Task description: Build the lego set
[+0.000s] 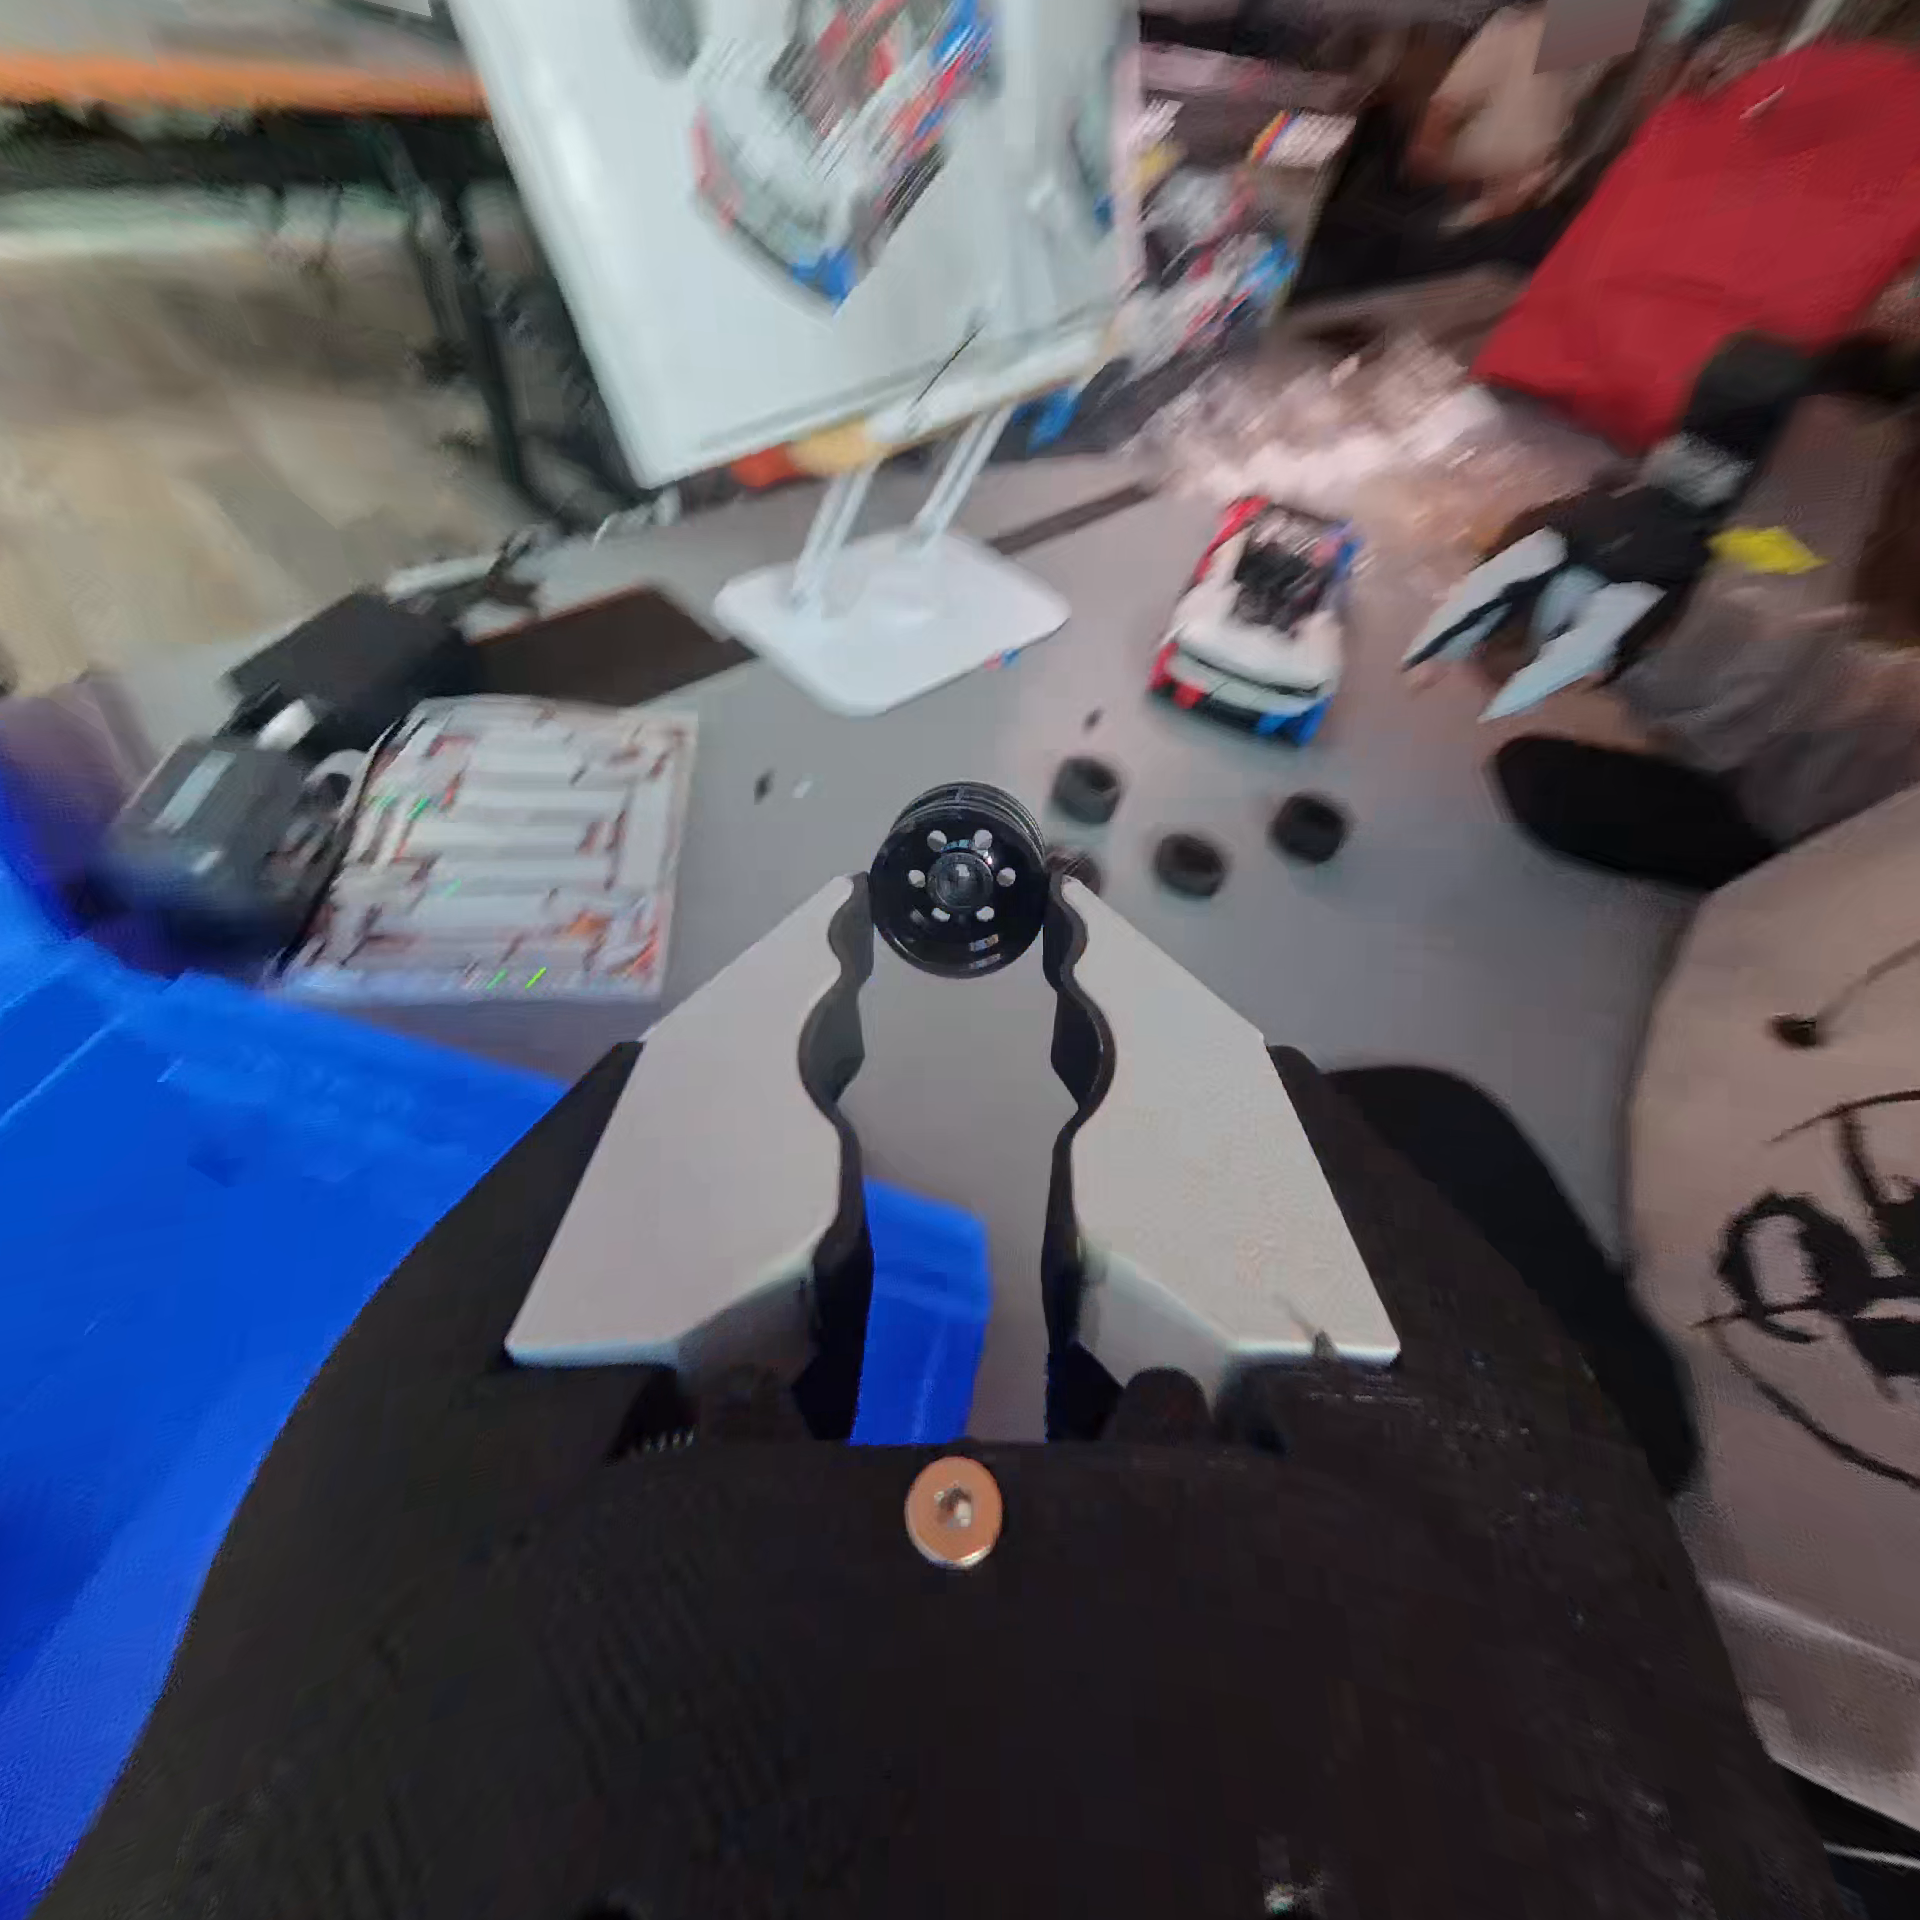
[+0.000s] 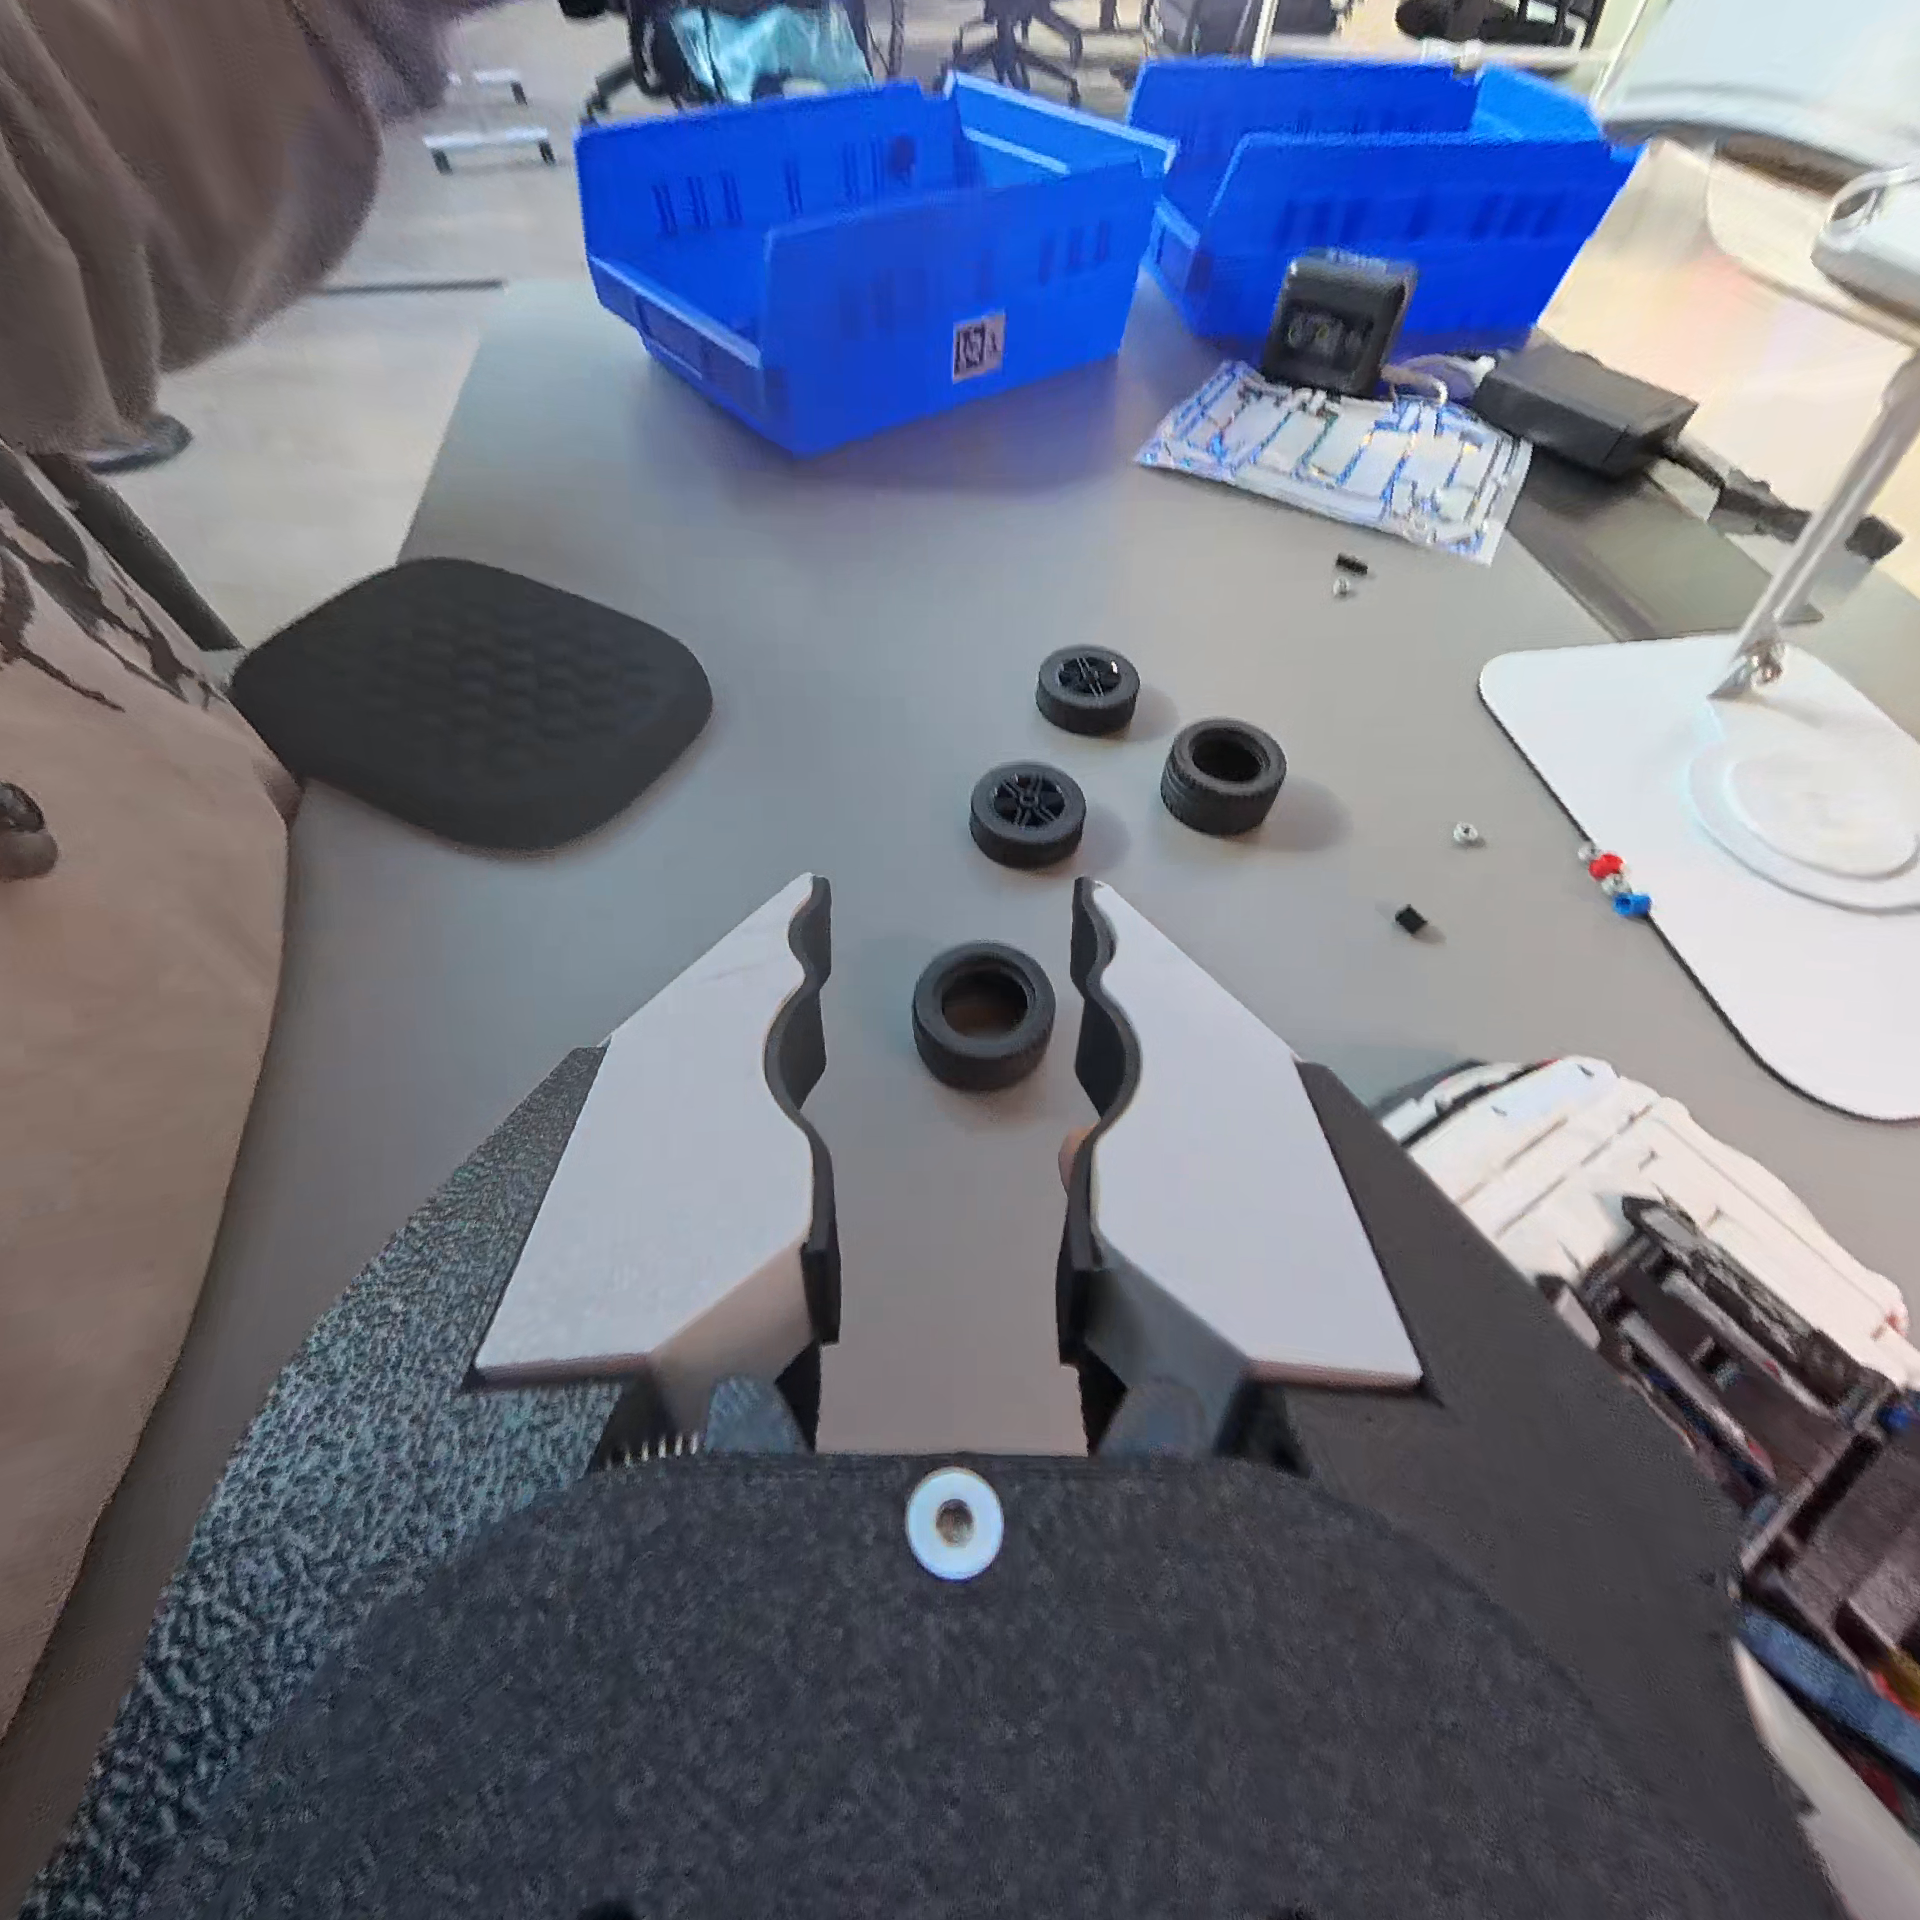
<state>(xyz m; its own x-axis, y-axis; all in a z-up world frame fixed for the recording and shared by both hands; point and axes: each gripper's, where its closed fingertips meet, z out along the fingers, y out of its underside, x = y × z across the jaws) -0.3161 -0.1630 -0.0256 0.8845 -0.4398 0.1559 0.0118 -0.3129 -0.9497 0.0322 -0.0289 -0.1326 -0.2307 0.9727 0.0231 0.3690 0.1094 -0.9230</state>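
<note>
My left gripper [image 1: 956, 896] is shut on a black wheel rim [image 1: 956, 894] and holds it above the grey table [image 1: 935, 727]. The left wrist view is blurred. The white lego car [image 1: 1252, 623] stands farther off to the right, with my right gripper [image 1: 1496, 649] beside it. My right gripper [image 2: 951, 894] is open and empty, low over the table [image 2: 883, 582]. A bare black tyre [image 2: 983, 1016] lies between its fingers, not gripped. Ahead lie two tyres with rims [image 2: 1027, 815] [image 2: 1087, 688] and another bare tyre [image 2: 1223, 775]. The car [image 2: 1621, 1226] is at the right.
Two blue bins [image 2: 862, 260] [image 2: 1382, 197] stand at the far end, with a sticker sheet [image 2: 1340, 457] and a black device [image 2: 1335, 322]. A white stand base [image 2: 1714, 852] is at right, a black pad [image 2: 473, 696] at left. Small loose pieces [image 2: 1610, 878] lie near the base. Spacing between my two grippers at the tips: around 40 centimeters.
</note>
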